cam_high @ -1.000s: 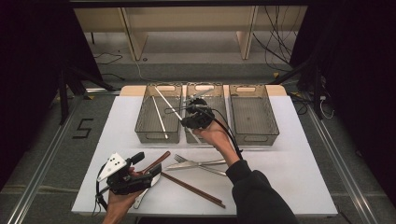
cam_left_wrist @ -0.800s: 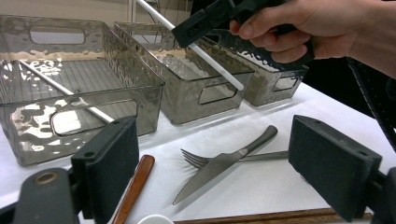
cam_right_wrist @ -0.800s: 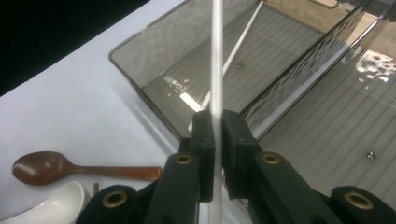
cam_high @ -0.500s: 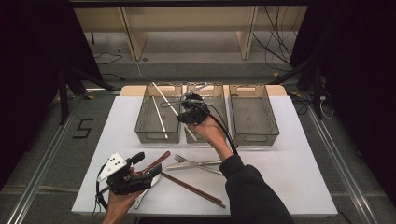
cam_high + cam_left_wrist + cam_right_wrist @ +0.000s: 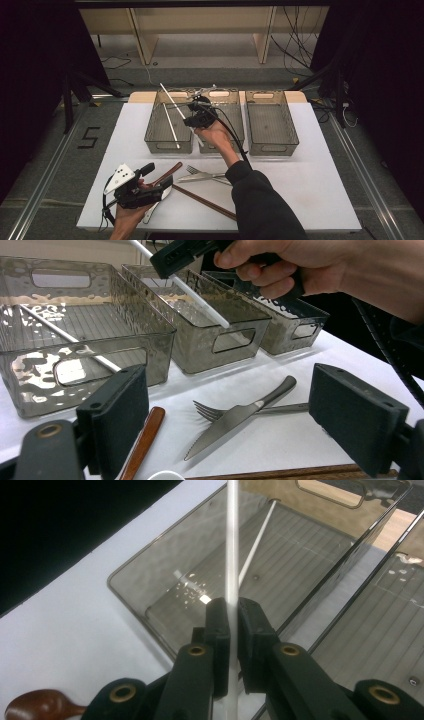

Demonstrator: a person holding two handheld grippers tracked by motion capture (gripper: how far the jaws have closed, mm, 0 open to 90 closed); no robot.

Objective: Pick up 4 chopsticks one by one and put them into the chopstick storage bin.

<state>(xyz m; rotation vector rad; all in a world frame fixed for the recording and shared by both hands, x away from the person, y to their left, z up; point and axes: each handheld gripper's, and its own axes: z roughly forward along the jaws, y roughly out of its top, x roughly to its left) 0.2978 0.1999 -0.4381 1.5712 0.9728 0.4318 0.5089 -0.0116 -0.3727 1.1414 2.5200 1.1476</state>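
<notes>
My right gripper (image 5: 190,119) is shut on a white chopstick (image 5: 172,100) and holds it slanted in the air over the left bin (image 5: 167,146). In the right gripper view the pads (image 5: 218,625) pinch the chopstick (image 5: 231,540) above that bin (image 5: 130,600), where a second white chopstick (image 5: 257,542) lies on the floor. My left gripper (image 5: 159,179) rests low at the table's front left, jaws open and wide apart with nothing between them. Beyond its jaws lie a knife (image 5: 220,430) and a fork (image 5: 210,410).
Three grey see-through bins stand in a row at the back: left, middle (image 5: 235,131) and right (image 5: 272,142). A brown wooden handle (image 5: 167,174), a pair of brown chopsticks (image 5: 205,202) and the knife and fork (image 5: 202,176) lie on the white table (image 5: 310,190).
The right hand has carried the white chopstick a little to the left and farther back, from above the middle bin toward the left bin. The left gripper has stayed put.
</notes>
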